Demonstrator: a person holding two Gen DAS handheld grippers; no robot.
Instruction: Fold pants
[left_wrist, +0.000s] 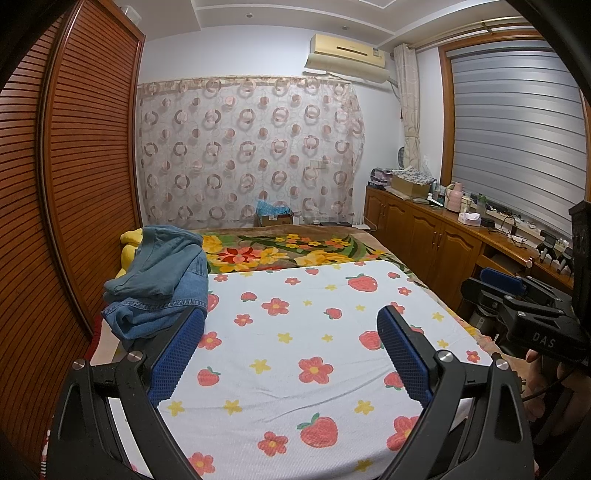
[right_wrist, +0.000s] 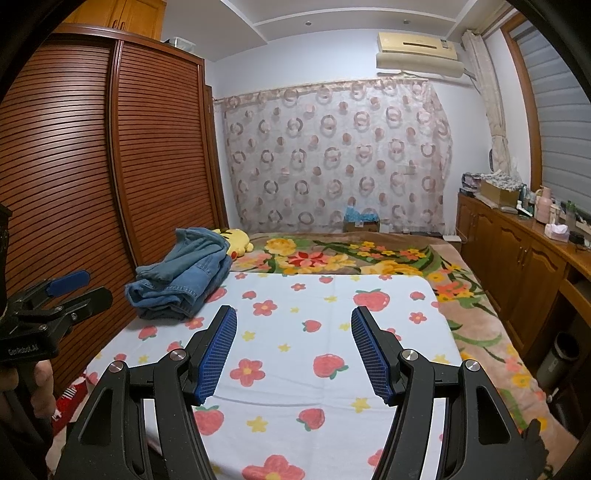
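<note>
The left gripper (left_wrist: 291, 354) and the right gripper (right_wrist: 293, 350) both hover above the strawberry sheet (left_wrist: 314, 332) with jaws spread wide and nothing between them. This sheet probably serves as a flat place for folding. The pants (left_wrist: 162, 284), blue denim, lie in a loose heap at its far left corner, near the wardrobe (left_wrist: 81, 166), well apart from both grippers.

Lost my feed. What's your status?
Left gripper, right gripper open, empty. Jeans heaped at strawberry sheet's left edge. Nothing blocking.
</note>
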